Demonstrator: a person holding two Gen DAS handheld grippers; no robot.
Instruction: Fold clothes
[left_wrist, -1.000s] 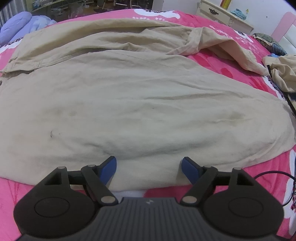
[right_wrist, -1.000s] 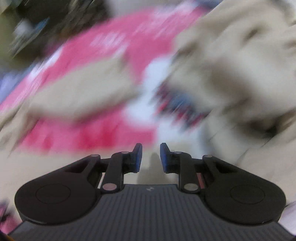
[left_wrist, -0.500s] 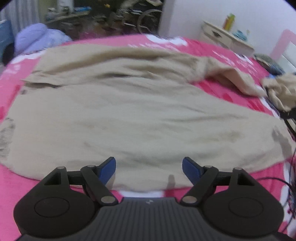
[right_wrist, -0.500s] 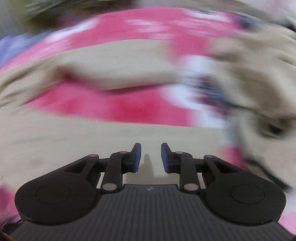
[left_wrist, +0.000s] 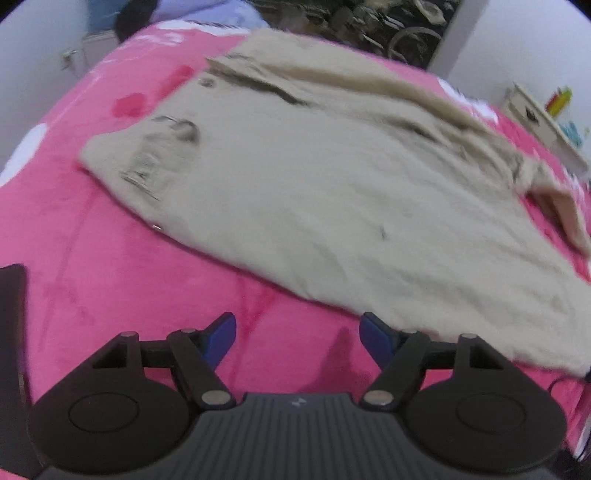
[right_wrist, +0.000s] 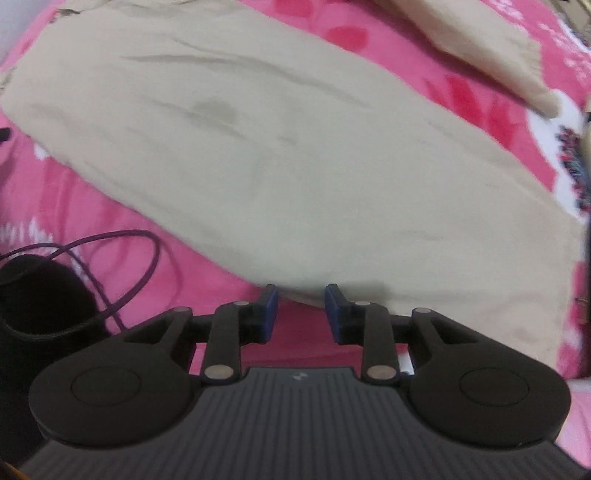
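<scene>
Left gripper (left_wrist: 297, 334): jaws wide apart, having just closed a little, nothing between them. It hangs over bare pink blanket (left_wrist: 122, 258), just short of the near hem of the beige garment (left_wrist: 332, 192); its right pad sits almost at the cloth edge.

Right gripper (right_wrist: 300, 314): jaws narrowly parted, having just been opening over the past second, and empty. The garment's near edge lies at the fingertips; no pinch yet. A purple cable (right_wrist: 122, 266) loops over a black object (right_wrist: 40, 295) to its left, near the bed's edge.

Garment: spread mostly flat across the middle of the bed, waistband with a pocket and belt loops (left_wrist: 162, 147) toward the far-left side in the left wrist view, so likely trousers. The far leg (left_wrist: 406, 99) lies bunched along the far edge, its cuff turned over at the right.

Judgement: step in hand is positioning both grippers at the near hem for a fold. To do it well:
- open the right jaws wider before descending, so they straddle the cloth;
- pinch cloth only, not the plush blanket;
- take matching points on the hem, so the fold line runs straight;
- keep clear of the cable.

Farther off: a white dresser (left_wrist: 535, 118) against the wall.
</scene>
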